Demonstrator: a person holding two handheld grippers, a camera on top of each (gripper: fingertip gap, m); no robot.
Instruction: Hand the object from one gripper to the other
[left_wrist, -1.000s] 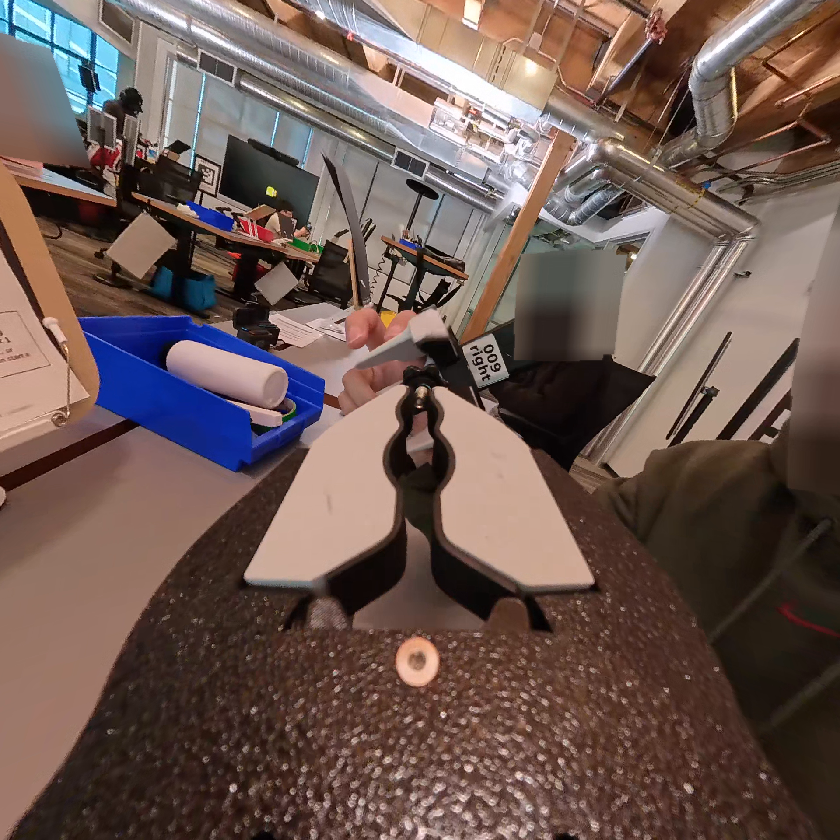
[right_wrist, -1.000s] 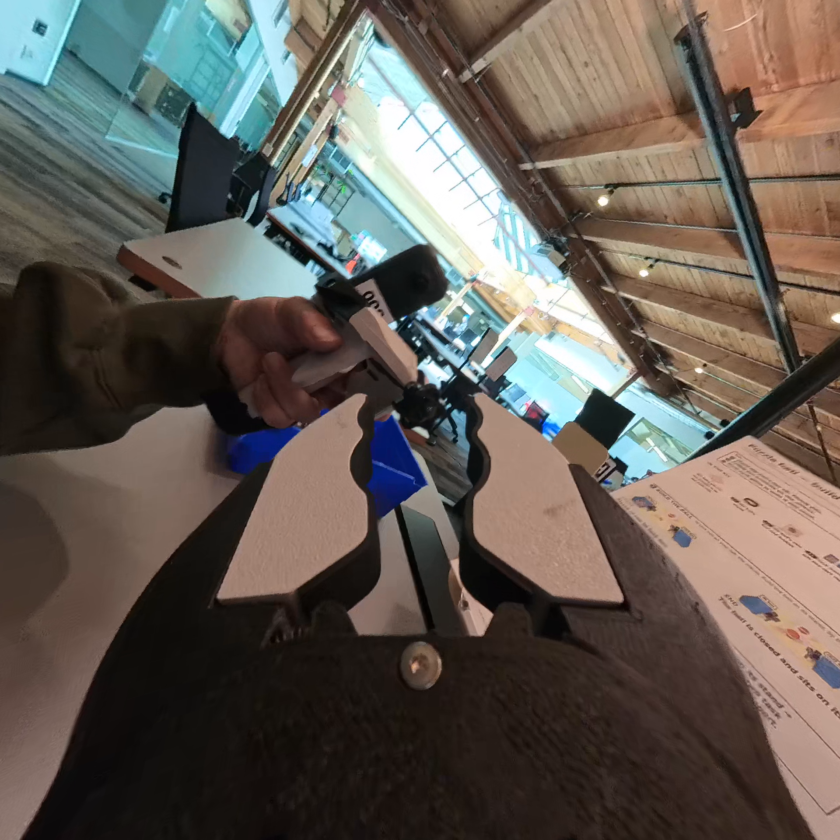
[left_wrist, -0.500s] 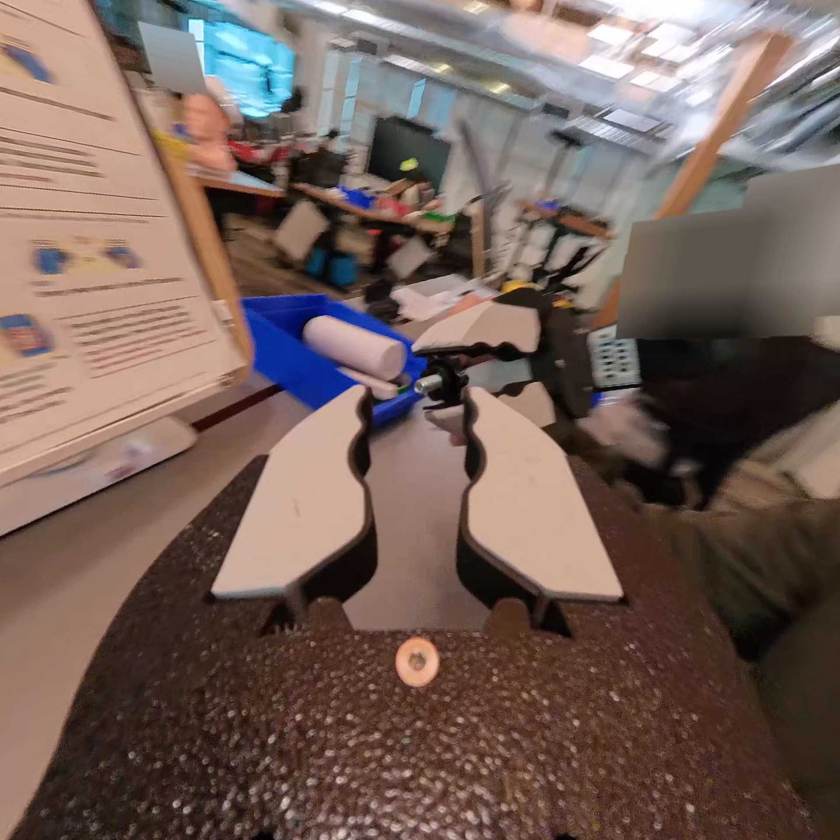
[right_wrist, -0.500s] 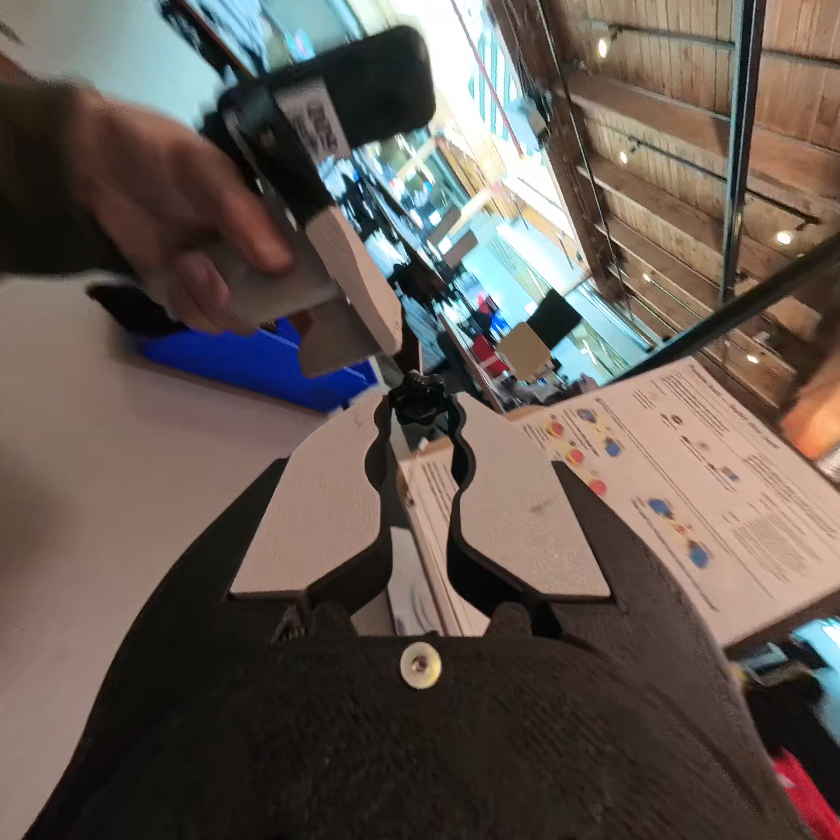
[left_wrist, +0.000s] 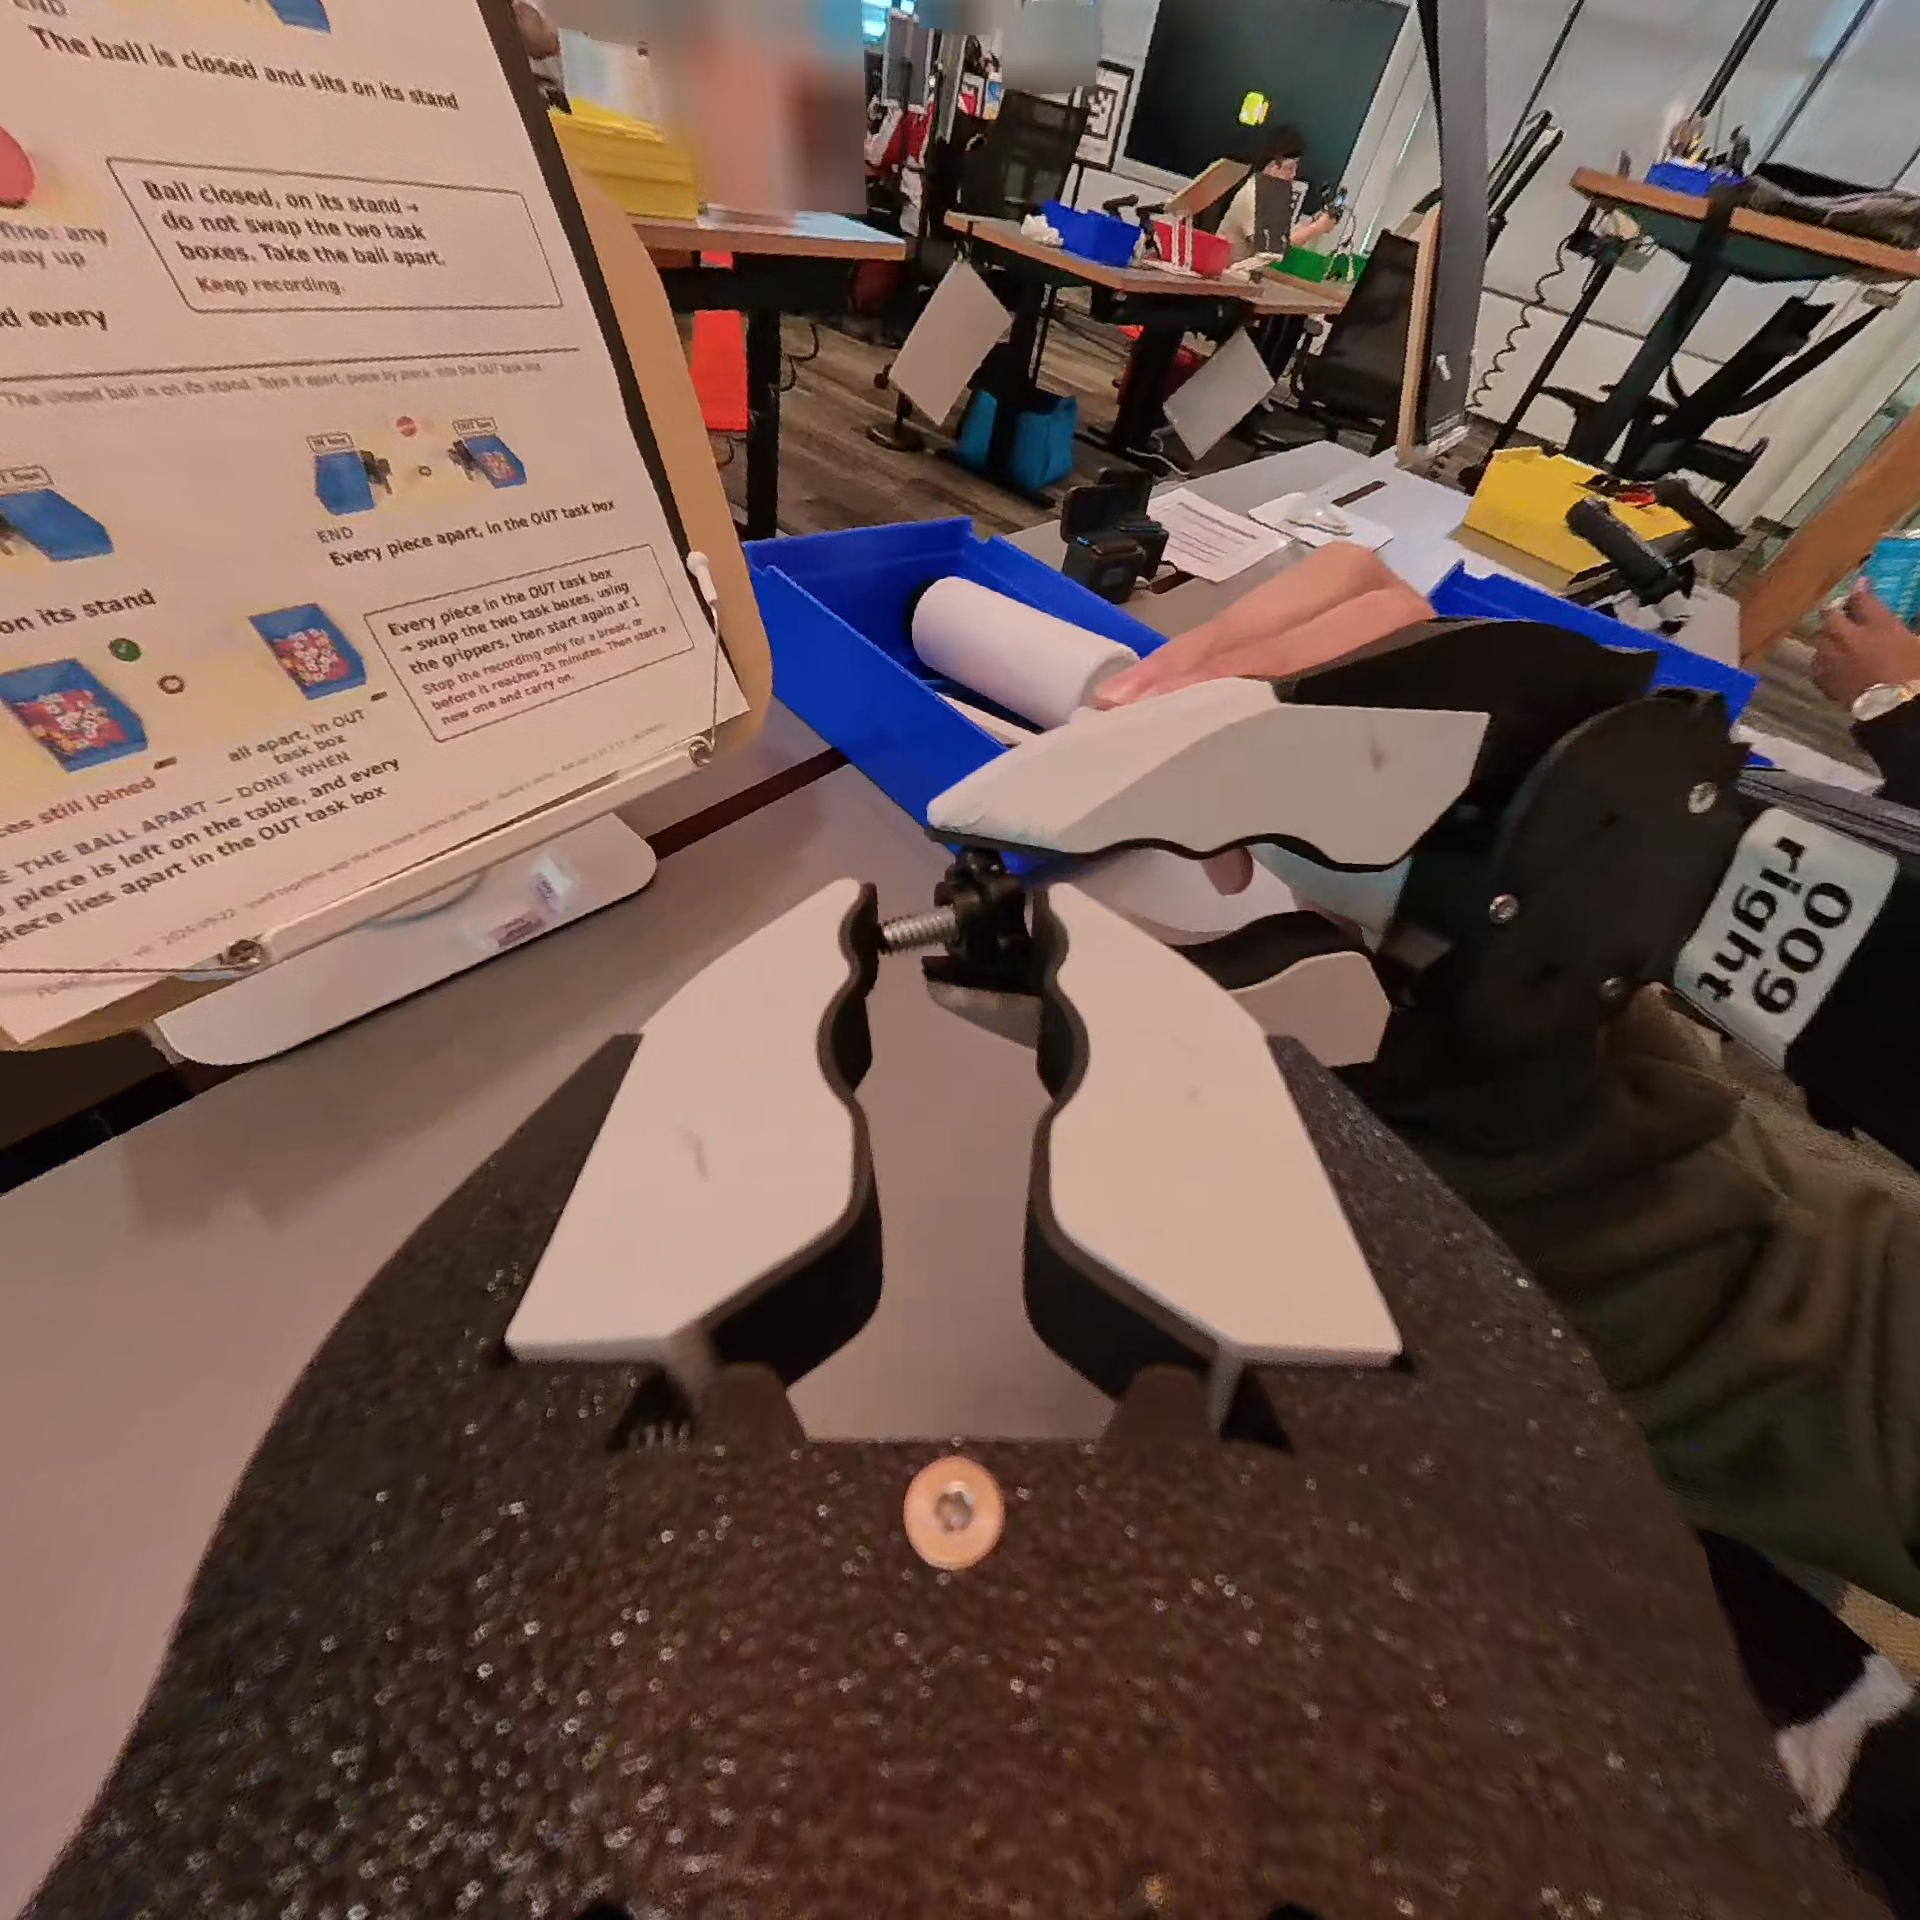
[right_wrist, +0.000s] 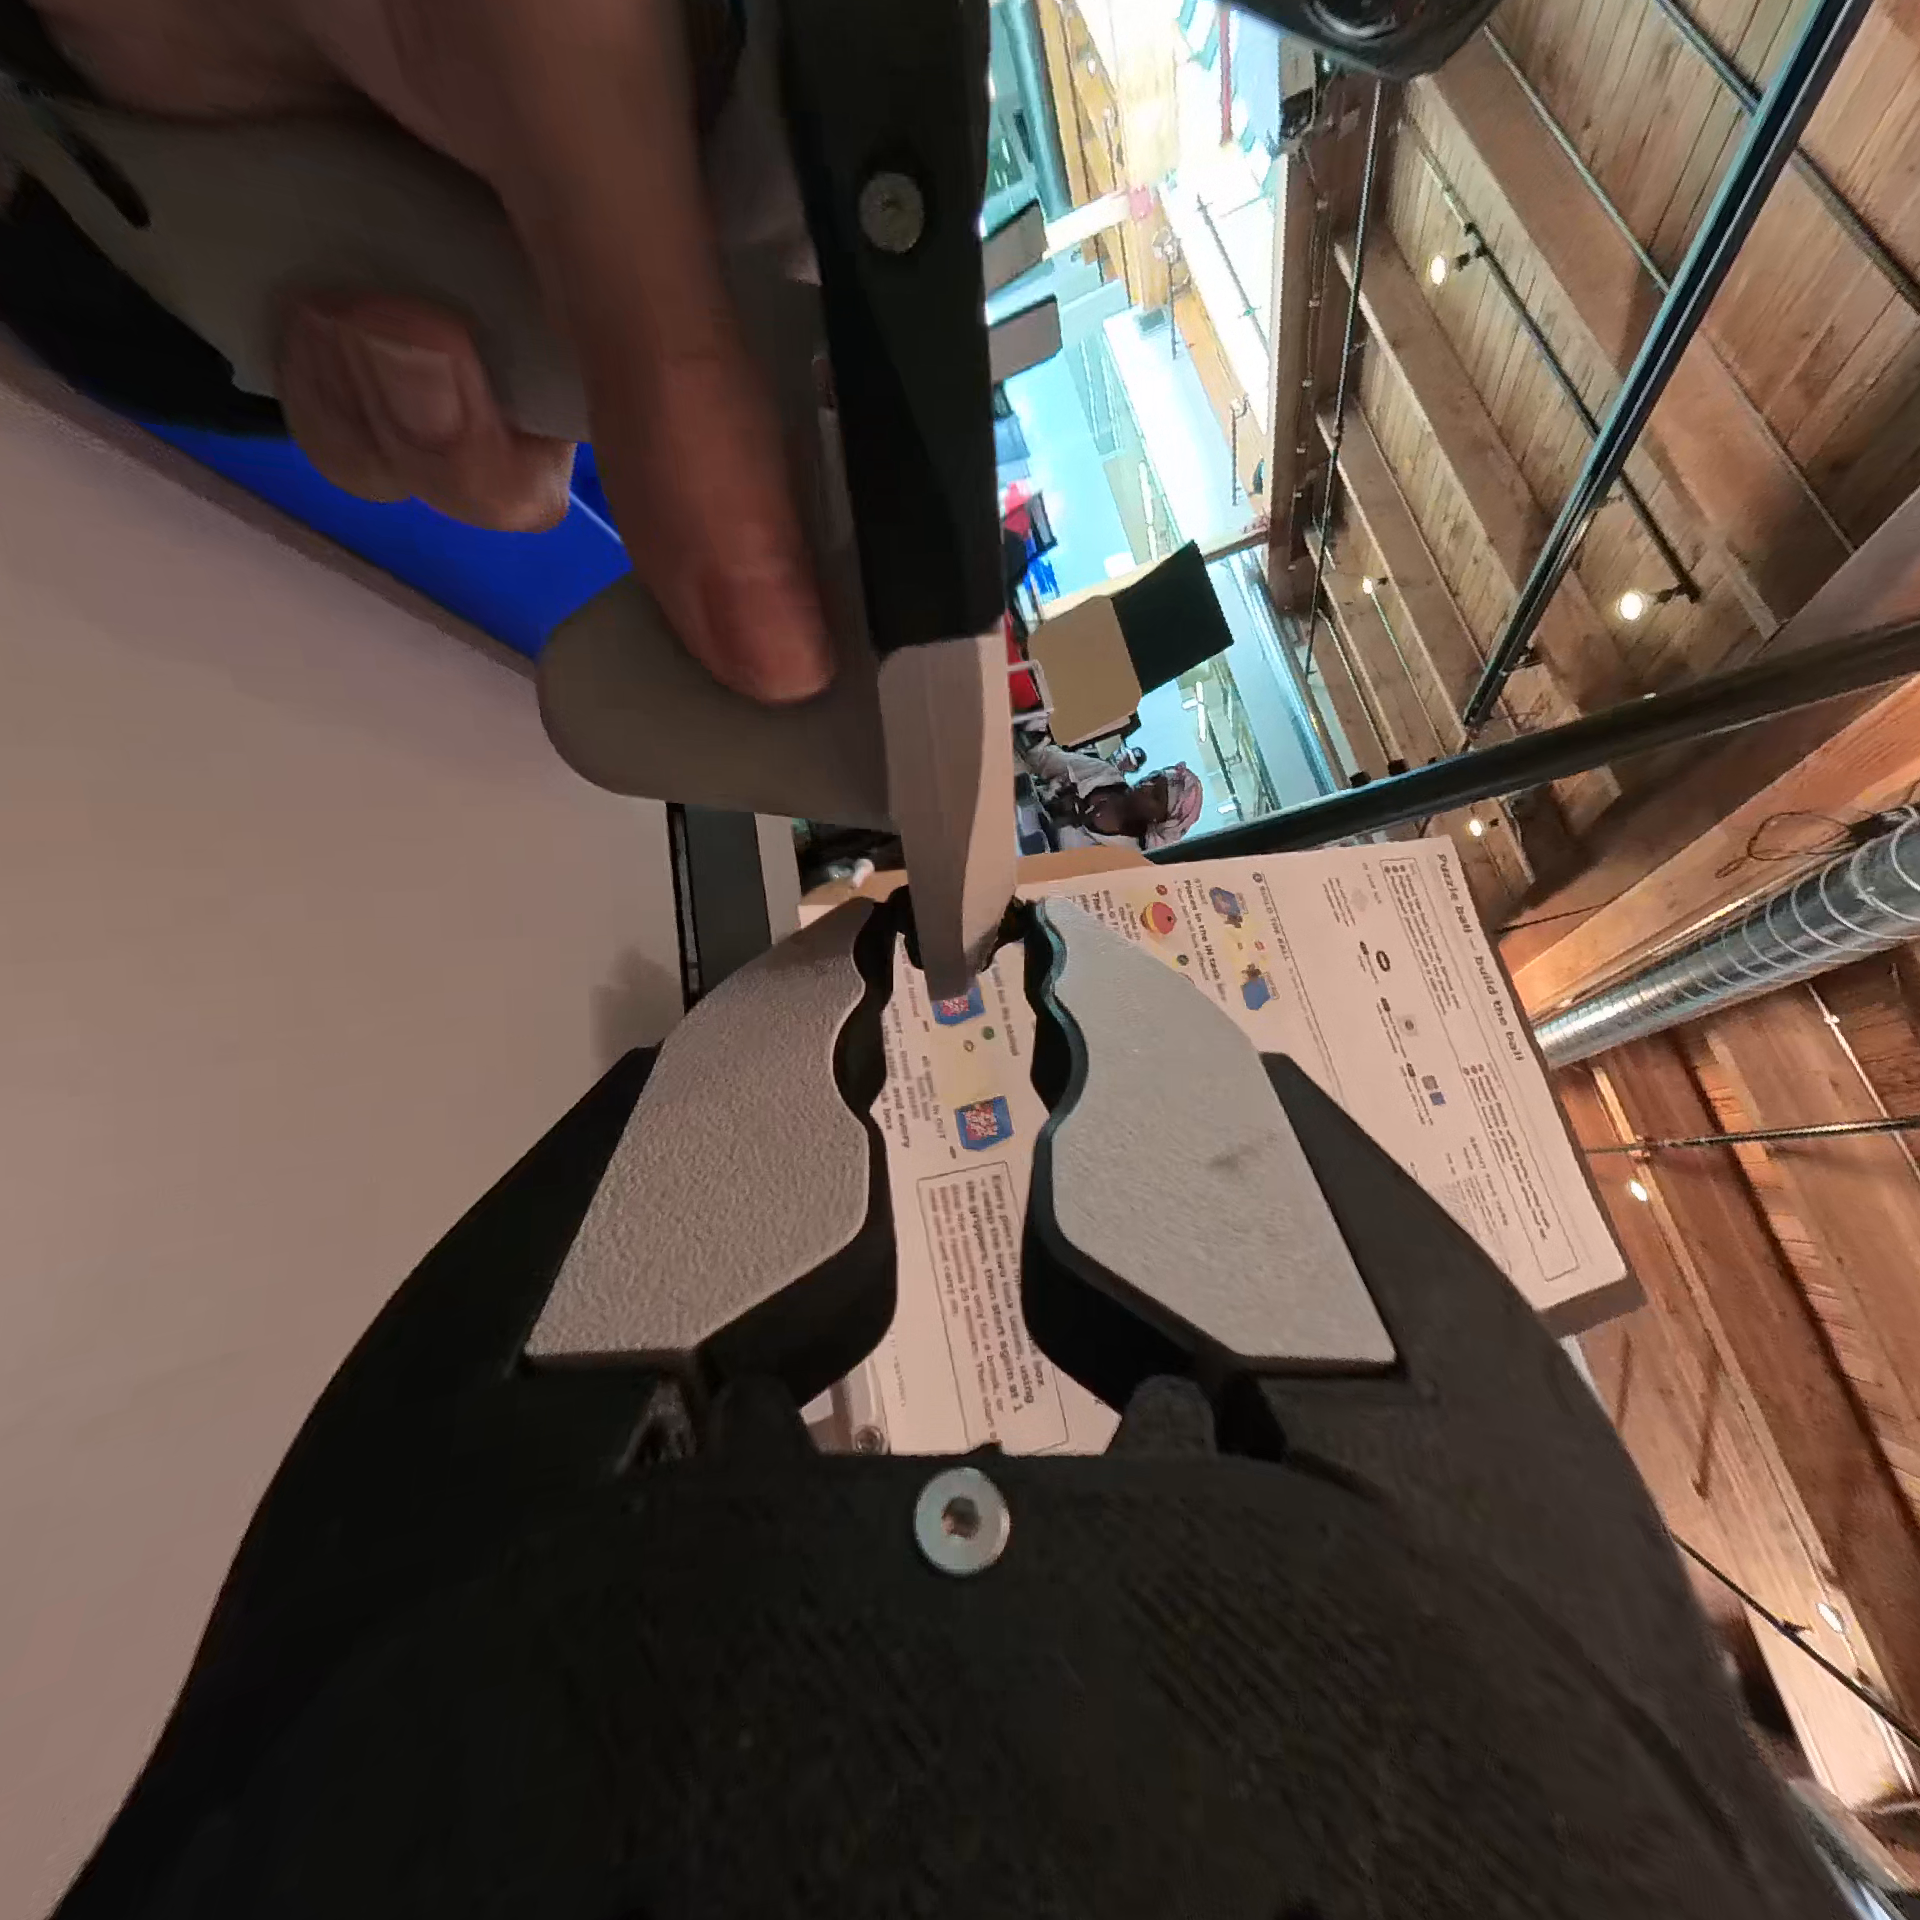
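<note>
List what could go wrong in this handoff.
1. The small black knob with a threaded metal screw sits endwise between the left gripper's jaws, with the screw tip at one; that narrow hold may slip.
2. If the right gripper releases early, the knob could drop onto the grey table and roll.
3. Both sets of jaws crowd one spot and may collide.

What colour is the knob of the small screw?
Black, on a silver thread; the knob shows best in the left wrist view.

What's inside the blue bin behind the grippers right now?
In the blue bin a white roll lies on its side, with something flat and white beneath it. The right gripper and a hand cover the bin's near right part.
</note>
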